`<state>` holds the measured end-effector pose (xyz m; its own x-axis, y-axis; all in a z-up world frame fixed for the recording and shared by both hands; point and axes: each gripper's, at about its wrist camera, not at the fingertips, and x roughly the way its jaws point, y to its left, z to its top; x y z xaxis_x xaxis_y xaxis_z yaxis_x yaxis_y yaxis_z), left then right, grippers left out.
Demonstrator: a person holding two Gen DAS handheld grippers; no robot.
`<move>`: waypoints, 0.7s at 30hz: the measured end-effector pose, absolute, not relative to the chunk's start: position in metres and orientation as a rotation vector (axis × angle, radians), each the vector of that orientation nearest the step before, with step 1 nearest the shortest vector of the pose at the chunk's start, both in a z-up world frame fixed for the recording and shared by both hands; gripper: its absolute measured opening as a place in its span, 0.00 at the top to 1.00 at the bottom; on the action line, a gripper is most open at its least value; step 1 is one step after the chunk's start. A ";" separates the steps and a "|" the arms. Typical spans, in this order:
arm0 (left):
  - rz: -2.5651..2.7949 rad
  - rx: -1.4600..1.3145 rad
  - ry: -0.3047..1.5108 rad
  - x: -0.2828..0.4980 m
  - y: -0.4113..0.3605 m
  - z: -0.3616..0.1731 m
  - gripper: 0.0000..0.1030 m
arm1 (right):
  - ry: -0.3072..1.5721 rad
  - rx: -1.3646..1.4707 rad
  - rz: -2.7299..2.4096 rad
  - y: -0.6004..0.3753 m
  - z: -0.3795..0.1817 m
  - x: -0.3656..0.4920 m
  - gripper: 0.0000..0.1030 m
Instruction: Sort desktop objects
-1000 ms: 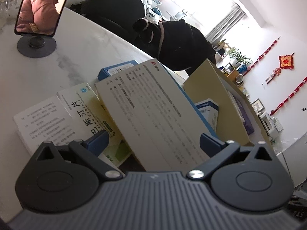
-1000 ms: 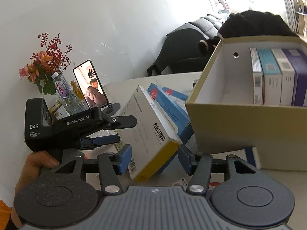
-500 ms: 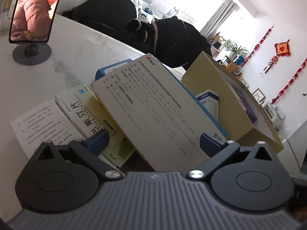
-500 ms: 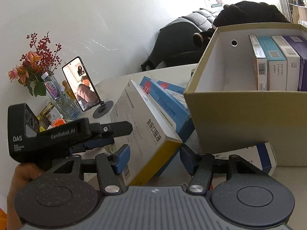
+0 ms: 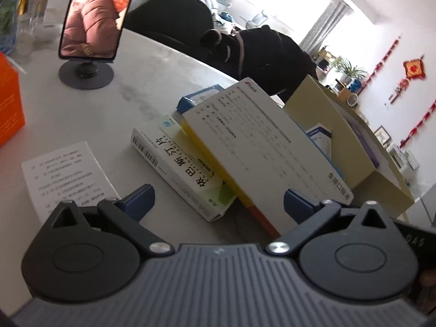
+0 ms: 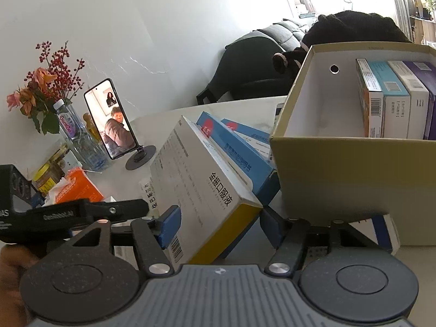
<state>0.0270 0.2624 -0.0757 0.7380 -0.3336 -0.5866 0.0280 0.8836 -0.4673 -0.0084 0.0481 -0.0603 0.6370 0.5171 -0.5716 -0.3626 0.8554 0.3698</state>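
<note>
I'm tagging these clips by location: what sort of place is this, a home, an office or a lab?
Most likely a home living room. A dark sofa stands behind the table, red knot decorations hang on the far wall, and a vase of flowers stands beside a phone on a stand.

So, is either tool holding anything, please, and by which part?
Nothing is gripped. The right tool has just been opening around the white-and-yellow box; the left tool is open.

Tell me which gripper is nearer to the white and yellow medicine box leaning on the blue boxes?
Right. The right gripper has its open jaws on either side of the white and yellow medicine box; they have just been opening. The left gripper is open too, slightly short of it.
</note>
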 end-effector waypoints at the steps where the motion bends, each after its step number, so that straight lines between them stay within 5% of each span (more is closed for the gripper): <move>1: -0.203 -0.462 0.721 0.027 0.263 -0.075 0.00 | 0.722 0.228 0.504 0.050 -0.061 -0.007 0.34; 6: -0.193 -0.500 0.727 0.030 0.264 -0.074 0.00 | 0.707 0.193 0.483 0.057 -0.062 -0.007 0.34; 21: -0.210 -0.606 0.706 0.034 0.264 -0.072 0.00 | 0.659 0.243 0.486 0.051 -0.052 -0.022 0.56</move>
